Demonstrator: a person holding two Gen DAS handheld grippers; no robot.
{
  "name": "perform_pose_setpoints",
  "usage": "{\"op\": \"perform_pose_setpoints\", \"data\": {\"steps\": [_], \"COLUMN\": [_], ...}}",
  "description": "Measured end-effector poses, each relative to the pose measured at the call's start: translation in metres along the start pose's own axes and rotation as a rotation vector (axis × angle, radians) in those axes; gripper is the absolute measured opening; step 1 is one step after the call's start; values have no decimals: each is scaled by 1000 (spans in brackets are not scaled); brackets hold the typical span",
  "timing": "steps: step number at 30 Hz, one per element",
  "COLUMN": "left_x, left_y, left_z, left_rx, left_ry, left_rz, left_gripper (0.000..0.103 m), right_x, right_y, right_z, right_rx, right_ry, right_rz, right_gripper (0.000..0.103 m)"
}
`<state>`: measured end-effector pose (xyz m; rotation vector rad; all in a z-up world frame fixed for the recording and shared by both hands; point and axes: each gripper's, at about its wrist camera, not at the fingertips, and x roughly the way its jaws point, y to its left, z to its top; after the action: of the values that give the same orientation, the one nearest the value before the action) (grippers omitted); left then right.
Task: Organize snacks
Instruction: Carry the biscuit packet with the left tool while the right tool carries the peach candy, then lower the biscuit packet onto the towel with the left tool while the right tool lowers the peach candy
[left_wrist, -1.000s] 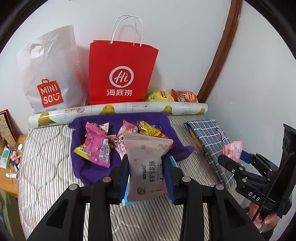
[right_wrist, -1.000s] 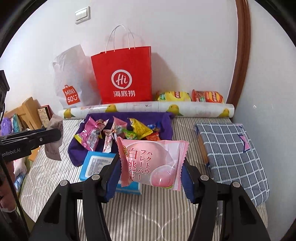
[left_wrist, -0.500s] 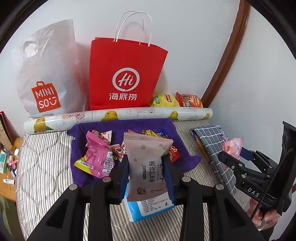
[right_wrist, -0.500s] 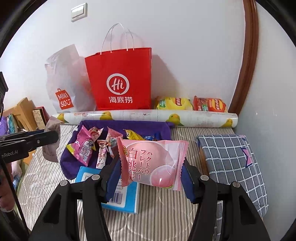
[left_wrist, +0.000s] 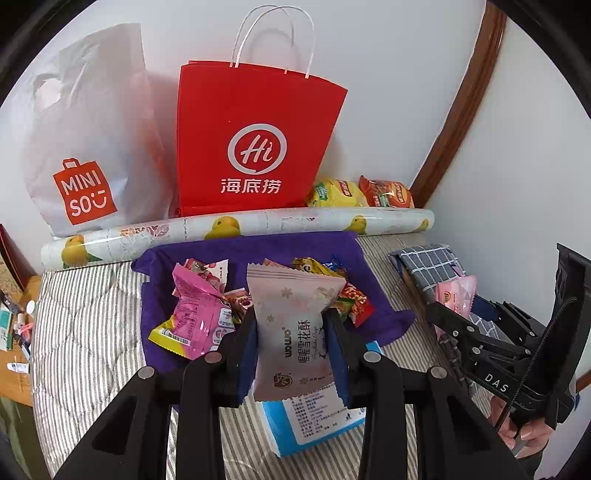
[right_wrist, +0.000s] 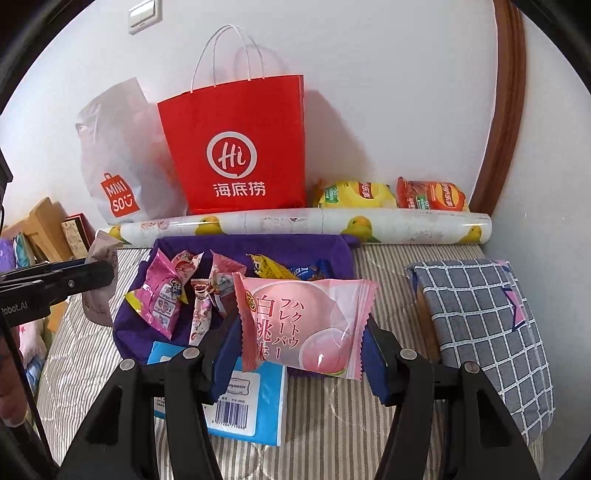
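Left gripper (left_wrist: 292, 343) pinching a pale pink snowflake-pastry packet (left_wrist: 295, 332) upright, right above a purple cloth (left_wrist: 384, 314) piled with snacks. Red Haidilao bag (left_wrist: 255, 136) against the wall behind.

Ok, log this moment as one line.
left gripper: shut on beige snowflake-crisp packet | right gripper: shut on pink peach snack packet | both over purple cloth | red Haidilao bag behind

The blue packet (left_wrist: 314, 417) lies partly hidden behind the pale snack pouch (left_wrist: 295, 332) and the left gripper (left_wrist: 291, 350), its small label print unreadable. In the right wrist view the peach-pink packet (right_wrist: 303, 325) covers snacks behind it on the purple cloth (right_wrist: 258, 245). Left of that cloth, desk clutter (left_wrist: 16, 332) is cut off by the edge, too small to identify. Whatever the red paper bag (left_wrist: 255, 140) holds stays unseen.
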<state>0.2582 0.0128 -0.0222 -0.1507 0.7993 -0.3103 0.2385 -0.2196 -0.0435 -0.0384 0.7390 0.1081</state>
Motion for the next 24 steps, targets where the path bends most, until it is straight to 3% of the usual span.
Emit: {"op": "perform_pose_setpoints", "data": {"steps": [15,24], "left_x": [37,66], "left_y": [31,49], "left_z": [24,44], "left_rx": [-58,-107], "left_ry": [18,34], "left_rz": [32,45], "left_gripper": [33,33], "right_x": [45,96], "right_y": [-15,-31], "right_z": [20,26], "right_rx": [-9,14], "right_ry": [23,78], "right_rz": [-9,6], "right_gripper": [58,59]}}
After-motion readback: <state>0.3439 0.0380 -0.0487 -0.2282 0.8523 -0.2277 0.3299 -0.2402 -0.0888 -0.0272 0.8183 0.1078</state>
